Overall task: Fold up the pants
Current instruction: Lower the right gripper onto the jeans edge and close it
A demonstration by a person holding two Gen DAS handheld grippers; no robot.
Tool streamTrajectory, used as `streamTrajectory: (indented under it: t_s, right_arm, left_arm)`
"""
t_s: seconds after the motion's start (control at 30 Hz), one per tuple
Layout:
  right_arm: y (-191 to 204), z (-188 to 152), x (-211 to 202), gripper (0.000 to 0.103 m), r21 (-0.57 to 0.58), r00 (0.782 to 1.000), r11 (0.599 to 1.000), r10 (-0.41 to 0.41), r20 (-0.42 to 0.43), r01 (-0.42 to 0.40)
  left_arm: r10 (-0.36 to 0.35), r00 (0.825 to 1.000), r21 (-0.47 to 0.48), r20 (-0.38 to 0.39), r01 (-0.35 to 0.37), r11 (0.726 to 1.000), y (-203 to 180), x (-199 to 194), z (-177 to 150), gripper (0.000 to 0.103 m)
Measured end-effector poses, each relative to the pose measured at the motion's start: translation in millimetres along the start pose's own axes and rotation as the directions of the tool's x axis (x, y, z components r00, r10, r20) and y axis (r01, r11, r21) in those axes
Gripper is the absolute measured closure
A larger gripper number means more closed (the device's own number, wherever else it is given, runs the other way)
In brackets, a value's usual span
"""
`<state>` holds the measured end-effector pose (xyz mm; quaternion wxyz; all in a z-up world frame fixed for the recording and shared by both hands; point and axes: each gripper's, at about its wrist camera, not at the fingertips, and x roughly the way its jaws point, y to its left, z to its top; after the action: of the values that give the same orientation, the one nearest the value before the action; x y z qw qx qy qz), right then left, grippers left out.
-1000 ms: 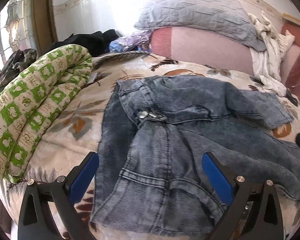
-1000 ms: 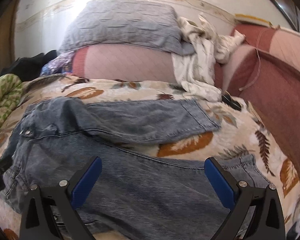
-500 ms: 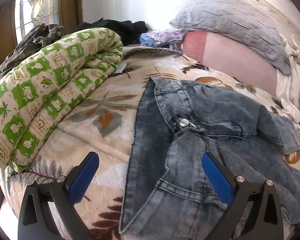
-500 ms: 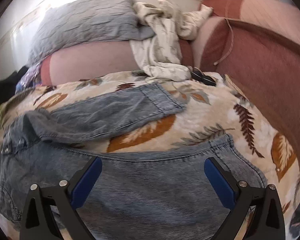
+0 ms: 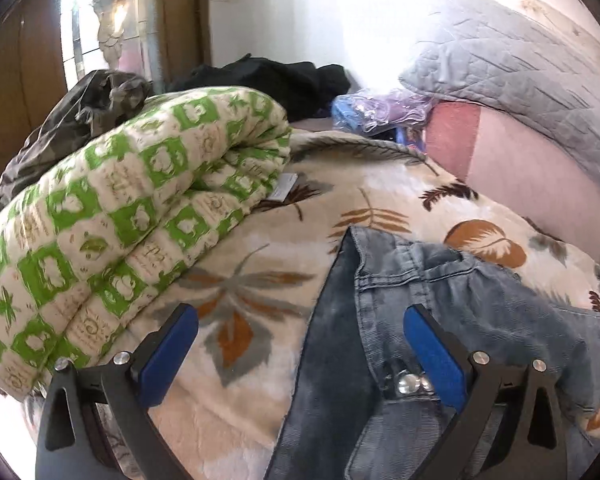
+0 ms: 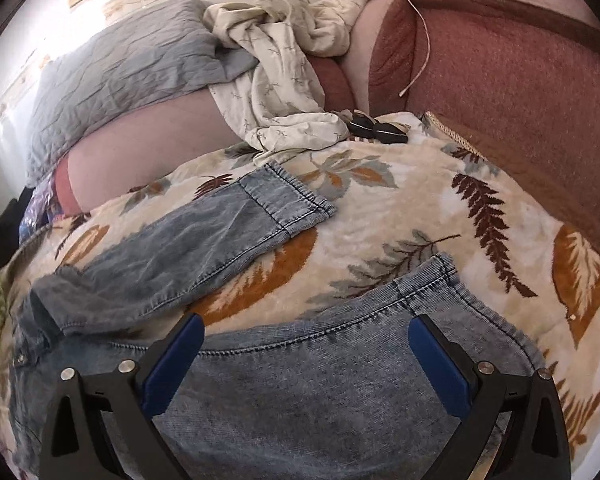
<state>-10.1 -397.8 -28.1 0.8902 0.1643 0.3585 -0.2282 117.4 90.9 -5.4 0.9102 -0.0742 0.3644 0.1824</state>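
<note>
Light-blue washed jeans (image 5: 480, 312) lie spread on a leaf-print blanket (image 5: 260, 280). In the left wrist view my left gripper (image 5: 300, 340) is open over the waistband corner, its right pad beside the metal buttons (image 5: 410, 382). In the right wrist view the far leg (image 6: 220, 240) stretches to its hem (image 6: 296, 196), and the near leg (image 6: 320, 380) runs under my right gripper (image 6: 304, 356), which is open and empty, with the near hem (image 6: 460, 288) to the right.
A rolled green-and-white quilt (image 5: 120, 220) lies left of the jeans. Dark clothes (image 5: 268, 80) and a grey pillow (image 5: 520, 80) sit behind. A cream garment (image 6: 284, 72), a dark small object (image 6: 376, 128) and a red sofa back (image 6: 500, 100) border the right side.
My left gripper has swung left toward the waistband edge, bringing the quilt into view. My right gripper has swung right along the near leg toward its hem. Both stay open.
</note>
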Motion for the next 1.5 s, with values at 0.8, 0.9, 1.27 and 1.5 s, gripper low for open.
streamTrajectory:
  t_s: [0.8, 0.9, 1.27, 1.5]
  right_arm:
    - [32.6, 159.7, 164.8, 0.0, -0.092, 0.975, 0.992, 0.07, -0.212, -0.092]
    - [37.2, 179.2, 197.4, 0.0, -0.081, 0.965, 0.993, 0.062, -0.256, -0.086]
    - [41.2, 201.2, 282.9, 0.019, -0.065, 0.941, 0.997, 0.015, -0.339, -0.04]
    - [56.2, 190.0, 285.4, 0.046, -0.151, 0.937, 0.987, 0.002, -0.35, -0.059]
  left_arm:
    - [-0.067, 0.997, 0.138, -0.034, 0.071, 0.988, -3.8, 76.5, 53.4, 0.001]
    - [-0.061, 0.997, 0.16, -0.039, 0.066, 0.985, -8.6, 83.7, 59.0, 0.001]
    - [-0.115, 0.988, 0.108, -0.1, 0.125, 0.986, -5.9, 105.3, 58.9, 0.001]
    - [-0.113, 0.987, 0.101, -0.111, 0.124, 0.987, -6.6, 109.5, 58.8, 0.001]
